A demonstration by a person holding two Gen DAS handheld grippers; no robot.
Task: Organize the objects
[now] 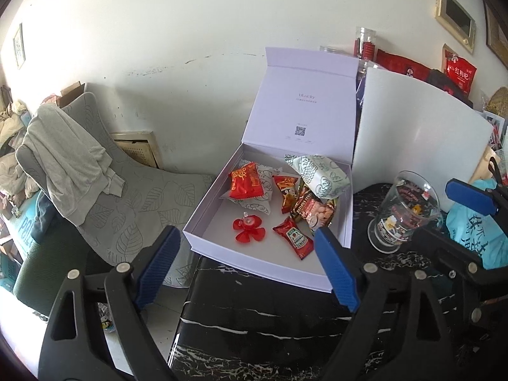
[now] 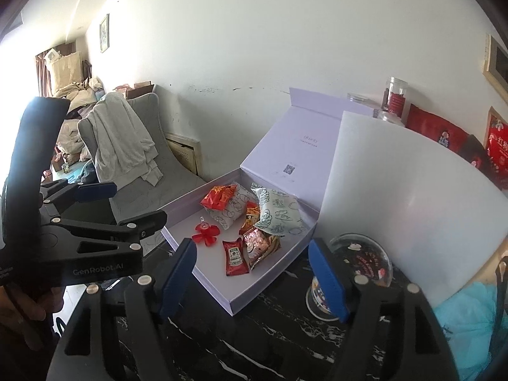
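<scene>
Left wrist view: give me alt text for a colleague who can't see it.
An open white box sits on a black marbled table, lid raised, holding snack packets, a ketchup sachet and a red plastic flower. The left gripper hangs open and empty in front of it. A printed glass stands to the right of the box, near the right gripper.

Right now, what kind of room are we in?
Probably a lived-in home, a living room or bedroom: a grey chair draped with clothes, framed pictures on the wall, and a snack box on a marble table.

Matt card box (image 1: pixel 203 225), glossy marble table (image 1: pixel 254 317)
</scene>
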